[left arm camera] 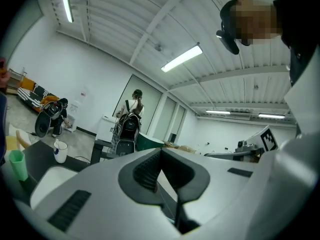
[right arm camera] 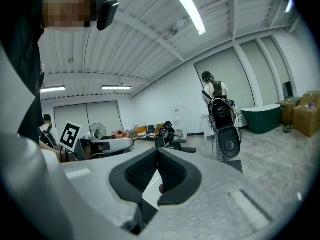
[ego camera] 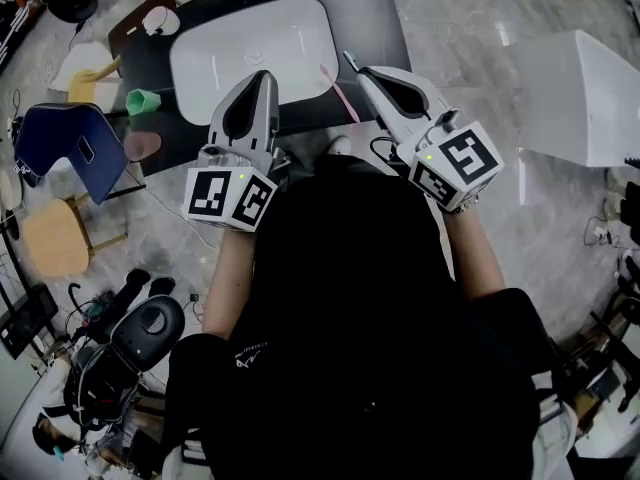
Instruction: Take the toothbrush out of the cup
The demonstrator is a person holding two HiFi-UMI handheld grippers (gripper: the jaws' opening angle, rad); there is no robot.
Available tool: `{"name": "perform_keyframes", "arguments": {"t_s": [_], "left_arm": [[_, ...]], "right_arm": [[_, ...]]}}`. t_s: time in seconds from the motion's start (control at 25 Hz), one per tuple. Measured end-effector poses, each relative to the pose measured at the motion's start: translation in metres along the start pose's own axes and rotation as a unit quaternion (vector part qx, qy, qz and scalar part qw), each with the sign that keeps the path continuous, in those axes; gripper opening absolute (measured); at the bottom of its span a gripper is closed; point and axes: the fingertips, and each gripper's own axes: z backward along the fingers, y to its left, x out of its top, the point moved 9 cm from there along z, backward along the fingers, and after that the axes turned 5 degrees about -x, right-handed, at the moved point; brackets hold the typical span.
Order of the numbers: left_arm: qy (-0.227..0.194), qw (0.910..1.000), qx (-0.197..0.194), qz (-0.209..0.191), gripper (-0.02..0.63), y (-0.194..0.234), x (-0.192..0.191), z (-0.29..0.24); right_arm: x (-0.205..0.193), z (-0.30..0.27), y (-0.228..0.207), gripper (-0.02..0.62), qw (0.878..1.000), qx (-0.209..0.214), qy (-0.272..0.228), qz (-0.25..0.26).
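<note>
The toothbrush (ego camera: pixel 340 94) is pink, thin and straight, and it is out of the cup. In the head view it lies slantwise just right of the upper middle of the frame. Its upper end is at the right rim of the white sink (ego camera: pixel 245 53) and its lower end is over the dark counter (ego camera: pixel 375 13), just left of the right gripper (ego camera: pixel 358 71). The green cup (ego camera: pixel 142 101) stands left of the sink, well apart from the toothbrush, with the basin between them.

Counted, there are one toothbrush, one green cup, one sink and two grippers. The left gripper (ego camera: pixel 264 78) is held over the lower edge of the sink. Its own view shows the two dark pads pressed tip to tip with nothing between them. The right gripper's pads also meet at their tips. Low in the gap behind them a small pinkish bit shows against white, and I cannot tell whether it is the toothbrush seen below.

Only the head view shows the toothbrush whole. The left gripper view shows the green cup at its far left edge, a white mug (left arm camera: pixel 60 152) beyond it and a corner of the sink at its lower left. The right gripper view shows neither cup. Both gripper views look out across a bright room, where a person (left arm camera: pixel 131 121) with a backpack stands, a sight the head view lacks.
</note>
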Motion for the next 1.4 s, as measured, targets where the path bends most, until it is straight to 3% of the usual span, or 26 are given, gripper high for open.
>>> {"name": "perform_keyframes", "arguments": {"t_s": [0.32, 0.6, 1.4], "left_arm": [[-0.006, 0.9998, 0.008, 0.016, 0.006, 0.004, -0.003, 0.014], [-0.009, 0.9999, 0.006, -0.010, 0.006, -0.003, 0.004, 0.013], [0.001, 1.0000, -0.001, 0.007, 0.006, 0.030, 0.008, 0.006]], "right_arm": [[0.031, -0.007, 0.001, 0.006, 0.999, 0.002, -0.006, 0.035], [0.042, -0.003, -0.007, 0.006, 0.999, 0.000, -0.017, 0.031], [0.044, -0.012, 0.008, 0.006, 0.999, -0.030, 0.001, 0.040]]}}
